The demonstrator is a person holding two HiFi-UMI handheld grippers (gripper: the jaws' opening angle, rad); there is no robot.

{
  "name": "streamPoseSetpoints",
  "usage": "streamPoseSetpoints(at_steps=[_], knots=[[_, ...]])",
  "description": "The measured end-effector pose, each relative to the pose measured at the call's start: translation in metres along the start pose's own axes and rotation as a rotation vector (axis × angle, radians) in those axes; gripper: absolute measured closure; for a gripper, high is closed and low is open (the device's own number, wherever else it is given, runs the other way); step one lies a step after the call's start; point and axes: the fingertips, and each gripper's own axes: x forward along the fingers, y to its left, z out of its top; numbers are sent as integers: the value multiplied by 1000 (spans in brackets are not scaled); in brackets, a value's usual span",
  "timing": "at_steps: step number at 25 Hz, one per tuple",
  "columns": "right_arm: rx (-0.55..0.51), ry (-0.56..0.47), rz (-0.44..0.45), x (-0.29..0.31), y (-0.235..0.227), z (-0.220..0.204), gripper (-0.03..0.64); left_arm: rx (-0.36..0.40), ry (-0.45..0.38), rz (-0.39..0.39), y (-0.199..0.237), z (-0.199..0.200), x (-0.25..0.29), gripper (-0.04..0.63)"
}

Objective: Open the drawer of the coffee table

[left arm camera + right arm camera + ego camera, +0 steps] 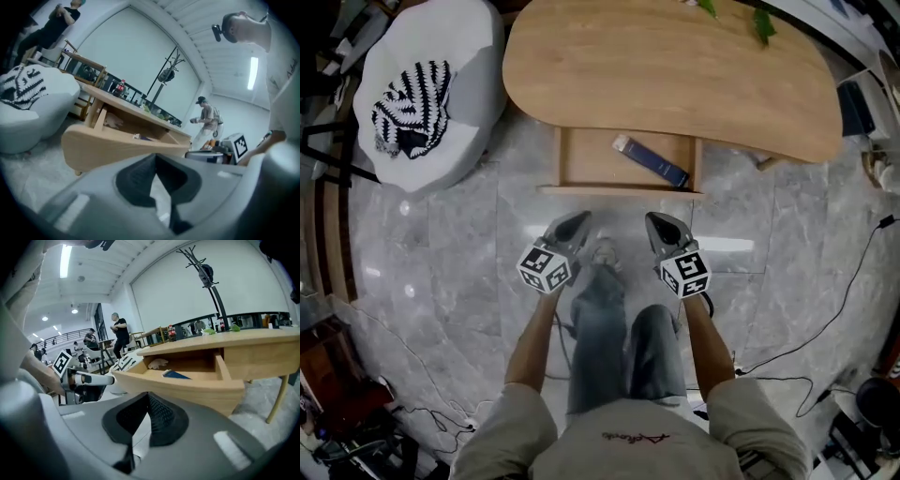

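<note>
And here's the drawer (586, 161), upper middle of the head view, already slid well out from under the bench (675, 66), with its front board toward the bottom of the frame. A blue book (652, 161) lies slantwise at the right side of the drawer, so it carries very little.

The left gripper (575, 223) and right gripper (662, 225) hover side by side just below that front board, clear of it. Both pairs of fingers are pressed together with nothing between them.

It looks like solid wood: stiff, fairly hefty, nothing fragile, and likely to run straight on its slides. The front board (187, 391) is smooth and bare with no knob or handle showing, so its face would be slippery to pinch. The best hold looks to be the top edge of that board, near the middle or evenly at both sides, so the drawer doesn't skew and jam.
</note>
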Motion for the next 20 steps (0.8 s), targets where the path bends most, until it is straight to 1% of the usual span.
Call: streamPoseSetpoints(at_steps=[4, 8, 15, 20], knots=[[7, 25, 8, -39, 16, 56, 614, 1, 31, 2, -42, 49, -14, 595], [-8, 34, 1, -68, 29, 124, 614, 12, 24, -5, -80, 113, -25, 595], [-7, -12, -28, -116, 60, 249, 614, 57, 7, -27, -142, 227, -62, 595], [-6, -47, -55, -146, 80, 325, 614, 80, -26, -35, -178, 302, -89, 595]])
